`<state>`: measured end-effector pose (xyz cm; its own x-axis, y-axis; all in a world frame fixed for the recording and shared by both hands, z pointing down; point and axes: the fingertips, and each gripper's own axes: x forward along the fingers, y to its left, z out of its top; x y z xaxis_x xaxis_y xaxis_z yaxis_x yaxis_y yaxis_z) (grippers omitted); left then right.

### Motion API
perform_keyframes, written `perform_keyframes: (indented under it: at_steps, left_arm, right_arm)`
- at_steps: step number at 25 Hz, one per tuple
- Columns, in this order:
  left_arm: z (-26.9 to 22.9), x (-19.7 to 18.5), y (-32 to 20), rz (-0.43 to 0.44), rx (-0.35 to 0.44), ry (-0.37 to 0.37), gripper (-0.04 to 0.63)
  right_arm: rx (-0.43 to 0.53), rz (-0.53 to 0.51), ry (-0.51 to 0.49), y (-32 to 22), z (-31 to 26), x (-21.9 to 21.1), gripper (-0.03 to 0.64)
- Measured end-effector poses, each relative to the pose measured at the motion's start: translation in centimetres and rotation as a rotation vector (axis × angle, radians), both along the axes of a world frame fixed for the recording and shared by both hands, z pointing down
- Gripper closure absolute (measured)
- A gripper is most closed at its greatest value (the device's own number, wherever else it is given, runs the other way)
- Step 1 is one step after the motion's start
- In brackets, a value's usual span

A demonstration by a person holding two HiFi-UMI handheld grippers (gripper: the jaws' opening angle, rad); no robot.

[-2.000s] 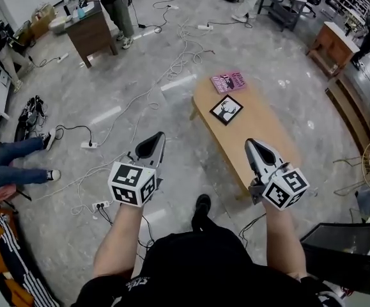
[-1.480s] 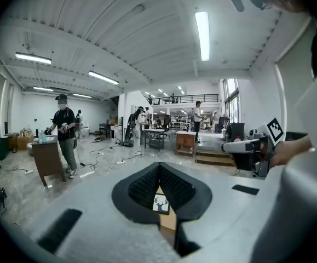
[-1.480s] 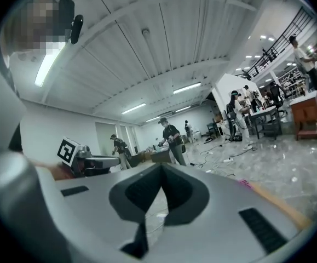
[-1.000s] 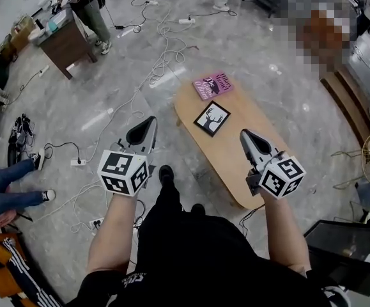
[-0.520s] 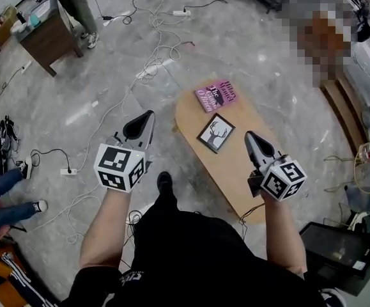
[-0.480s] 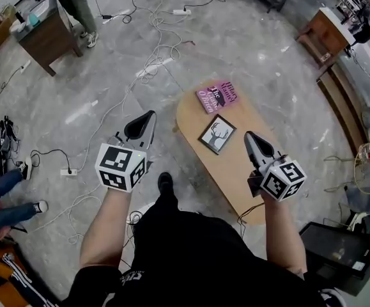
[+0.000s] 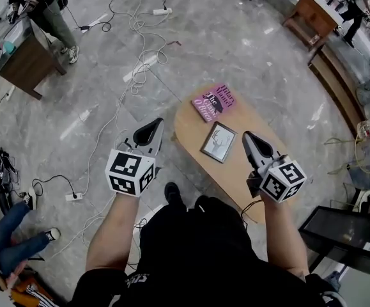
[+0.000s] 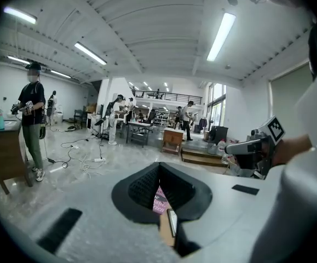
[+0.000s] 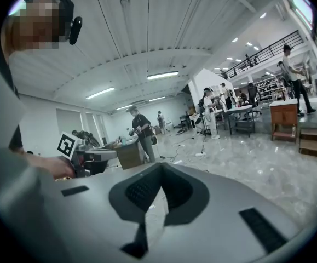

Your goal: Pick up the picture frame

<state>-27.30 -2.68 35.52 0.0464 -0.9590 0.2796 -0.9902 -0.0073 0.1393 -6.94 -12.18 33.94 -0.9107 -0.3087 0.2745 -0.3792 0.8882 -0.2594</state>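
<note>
Head view: shows the picture frame [image 7: 218, 142] on the table [image 7: 236, 174], centre right, long axis running upper right to lower left, below the pink book [image 7: 214, 101]. Lies just left of the right gripper [image 7: 251, 141] and well right of the left gripper [image 7: 150, 132], so probably suits the right.

Left gripper view: closed on nothing; glimpses the picture frame low centre.

Right gripper view: closed too, empty; no picture frame in sight.

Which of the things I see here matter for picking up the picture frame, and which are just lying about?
For the job:
- picture frame
- wooden table it lies on
- left gripper and right gripper, both shut and empty

Lying about:
- pink book, on the same table
- floor cables
- power strip
- brown cabinet
</note>
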Motion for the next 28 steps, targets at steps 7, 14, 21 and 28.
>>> perform_keyframes:
  at_steps: [7,14,21,28]
  left_arm:
    - [1.5,2.2,-6.0,0.057,-0.027,0.039,0.588]
    - [1.1,5.9,-11.2,0.102,-0.050,0.022,0.587]
    - [4.0,7.3,-14.4,0.177,-0.108,0.038,0.587]
    - [9.0,6.6,-17.1,0.340,-0.186,0.088,0.588]
  right_arm:
    - [-0.009,0.034,0.012,-4.5,0.8,2.7,0.611]
    - [-0.038,0.041,-0.040,-8.7,1.4,5.2,0.611]
    - [-0.100,0.070,0.022,-10.1,4.7,5.3,0.608]
    - [-0.165,0.161,0.118,-10.6,8.6,1.6,0.597]
